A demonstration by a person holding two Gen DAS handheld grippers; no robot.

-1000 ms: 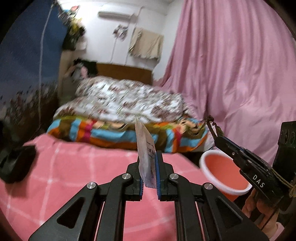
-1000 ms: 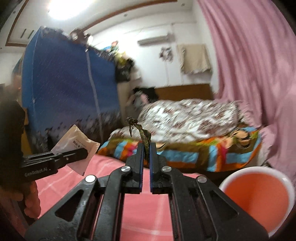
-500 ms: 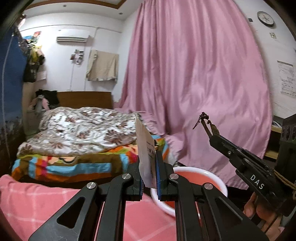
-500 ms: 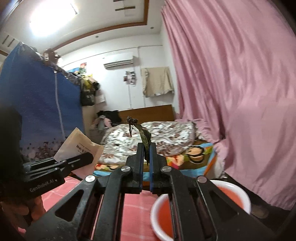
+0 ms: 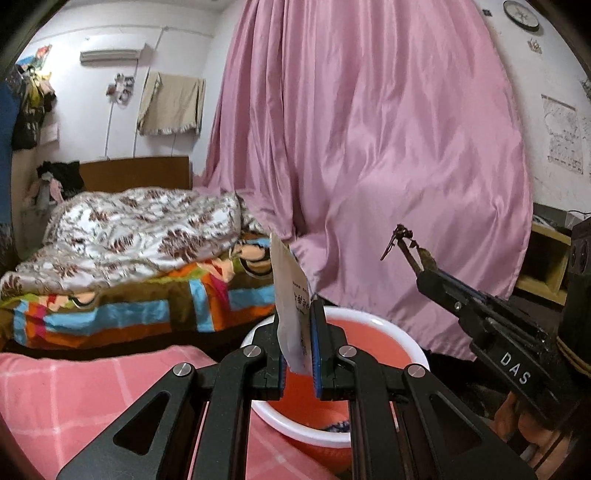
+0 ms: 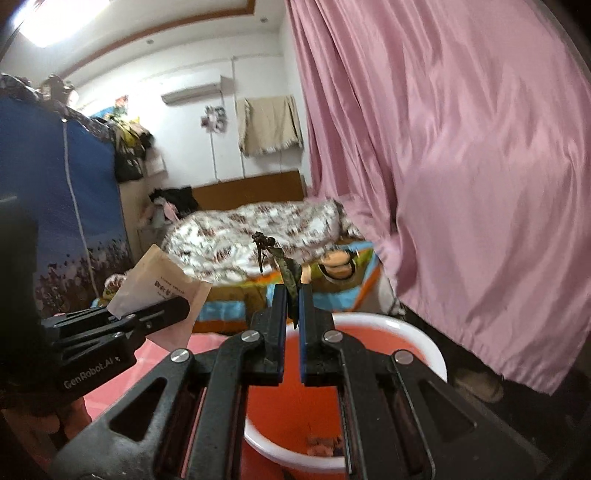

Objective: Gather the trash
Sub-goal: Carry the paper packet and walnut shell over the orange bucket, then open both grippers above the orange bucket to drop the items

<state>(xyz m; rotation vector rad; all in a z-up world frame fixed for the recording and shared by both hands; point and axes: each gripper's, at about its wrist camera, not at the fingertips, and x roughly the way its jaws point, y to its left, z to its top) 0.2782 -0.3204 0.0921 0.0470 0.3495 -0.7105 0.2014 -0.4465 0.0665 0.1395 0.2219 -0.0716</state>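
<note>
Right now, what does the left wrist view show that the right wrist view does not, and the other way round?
Only the left wrist view shows a wall clock and a paper chart. Only the right wrist view shows a blue wardrobe and a ceiling light. Both show the orange basin, the paper packet in the left tongs, the dried stem in the right tongs, the bed and pink curtain.

Left gripper [image 5: 298, 328]: jaws closed to a narrow gap, pads clamped on a thin flat item, fingers pointing forward and slightly downward. Right gripper [image 6: 292, 306]: jaws nearly fully closed, pads pinching a thin item that stands up past the fingertips, also angled slightly downward. Both held side by side, near each other, each visible in the other's view. Hand [image 5: 517, 421] gripping the right unit from below.
</note>
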